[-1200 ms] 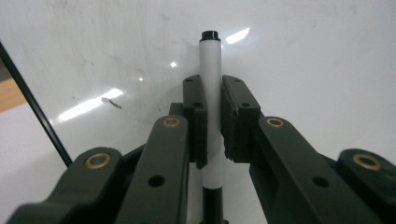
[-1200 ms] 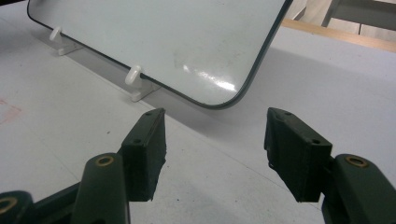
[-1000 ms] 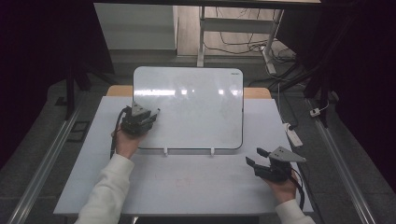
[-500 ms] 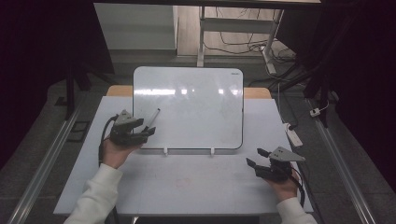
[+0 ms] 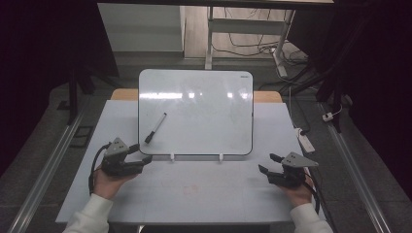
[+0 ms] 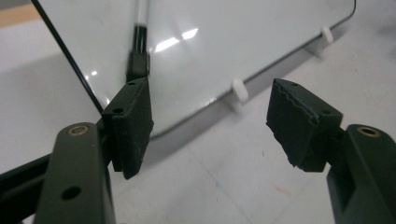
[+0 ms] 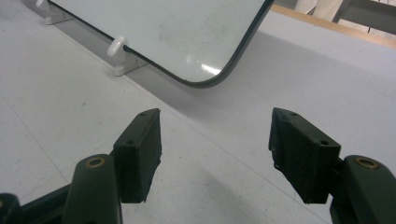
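A black-and-white marker [image 5: 155, 128] lies loose on the left part of the white board [image 5: 194, 111], which leans tilted on small white clips [image 5: 171, 157]. My left gripper [image 5: 141, 153] hovers over the table just off the board's lower left corner. Its jaws have just been opening and hold nothing. In the left gripper view the left gripper [image 6: 210, 121] faces the board [image 6: 233, 37], with the marker [image 6: 137, 51] beyond its left jaw. My right gripper [image 5: 268, 163] sits off the board's lower right corner; its jaws have also been opening, empty. The right gripper [image 7: 215, 144] stands open over bare table.
The white tabletop [image 5: 194, 194] carries faint red smudges in front of the board. A power strip [image 5: 305, 141] lies at the table's right edge. A board clip [image 7: 119, 49] stands ahead of the right gripper. Dark floor and a desk frame lie beyond.
The left gripper let go of the marker on the board, opened, and pulled back down and left off the board. The right gripper stayed in place, opening slightly.
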